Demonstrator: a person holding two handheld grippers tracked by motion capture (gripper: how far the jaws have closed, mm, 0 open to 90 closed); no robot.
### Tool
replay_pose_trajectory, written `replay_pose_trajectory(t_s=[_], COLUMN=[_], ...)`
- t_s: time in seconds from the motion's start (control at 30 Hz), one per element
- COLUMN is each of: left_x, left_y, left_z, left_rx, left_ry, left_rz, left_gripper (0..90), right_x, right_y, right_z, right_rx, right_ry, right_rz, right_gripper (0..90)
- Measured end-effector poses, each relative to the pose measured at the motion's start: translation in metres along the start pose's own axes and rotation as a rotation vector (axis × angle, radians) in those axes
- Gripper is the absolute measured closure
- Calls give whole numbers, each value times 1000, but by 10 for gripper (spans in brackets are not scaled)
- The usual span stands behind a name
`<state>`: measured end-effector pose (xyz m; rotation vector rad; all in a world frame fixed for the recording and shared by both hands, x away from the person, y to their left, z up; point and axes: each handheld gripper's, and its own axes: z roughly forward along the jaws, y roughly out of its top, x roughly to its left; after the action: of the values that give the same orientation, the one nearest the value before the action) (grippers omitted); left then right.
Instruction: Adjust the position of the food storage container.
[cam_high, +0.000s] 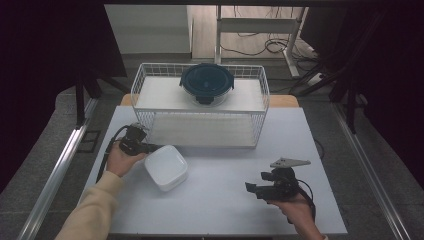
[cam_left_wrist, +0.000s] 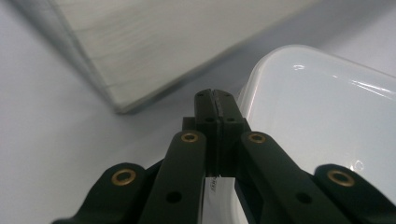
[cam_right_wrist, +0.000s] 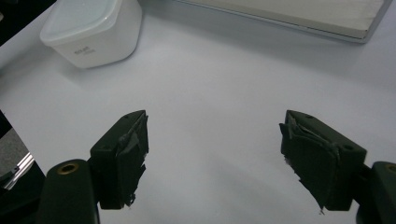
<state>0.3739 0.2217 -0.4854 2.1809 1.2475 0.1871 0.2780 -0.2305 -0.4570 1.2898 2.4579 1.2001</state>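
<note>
Dark curtains ring the white table in the high view, where the left gripper meets the near-left edge of a white lidded container before a wire rack bearing a round dark-lidded bowl, while the right gripper hovers well apart. Left gripper view: jaws pressed together, clamping the container's rim, the pinch itself hidden behind them. Right gripper view: jaws spread wide, empty, container cropped at the top.
</note>
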Motion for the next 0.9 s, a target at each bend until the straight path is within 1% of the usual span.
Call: replay_pose_trajectory(t_s=[0.03, 0.07, 0.13, 0.23, 0.27, 0.3, 0.33, 0.37, 0.4, 0.47, 0.53, 0.63, 0.77, 0.87, 0.9], left_x=[-4, -7, -15, -30, -34, -37, -45, -49, -52, -61, -67, -76, -85, -88, -88], left_y=[1, 2, 3, 5, 6, 7, 8, 9, 9, 11, 12, 13, 13, 13, 13], left_z=[1, 2, 4, 8, 8, 10, 11, 12, 13, 16, 17, 19, 20, 21, 21], left_rx=[1, 8, 8, 26, 35, 32, 33, 41, 46, 48, 52, 61, 65, 64, 61], left_ry=[-7, -16, -34, -59, -66, -72, -81, -85, -91, -112, -123, -133, -148, -146, -130], left_rz=[7, 30, 40, 77, 106, 116, 112, 138, 148, 161, 166, 192, 207, 214, 212], left_gripper=[900, 900, 900, 900, 900, 900, 900, 900, 900, 900, 900, 900, 900, 900, 900], right_x=[0, 0, 0, 0, 0, 0, 0, 0, 0, 0, 0, 0, 1, 1, 1], right_y=[0, 0, 0, 0, 0, 0, 0, 0, -1, 0, 0, -1, -1, -1, -1], right_z=[0, 0, 1, 1, 1, 1, 1, 1, 1, 1, 1, 1, 3, 3, 3], right_rx=[1, 1, 1, 1, 1, 1, 1, 2, 3, 3, 4, 7, 16, 19, 18], right_ry=[0, 0, 0, -1, -1, -1, -1, -1, -1, -1, 1, 2, 6, 7, 7], right_rz=[-1, -1, -1, -2, 0, -1, 0, 0, 0, -1, -2, -2, -6, -5, -5], right_gripper=[234, 233, 233, 233, 232, 232, 232, 232, 232, 231, 231, 231, 228, 228, 228])
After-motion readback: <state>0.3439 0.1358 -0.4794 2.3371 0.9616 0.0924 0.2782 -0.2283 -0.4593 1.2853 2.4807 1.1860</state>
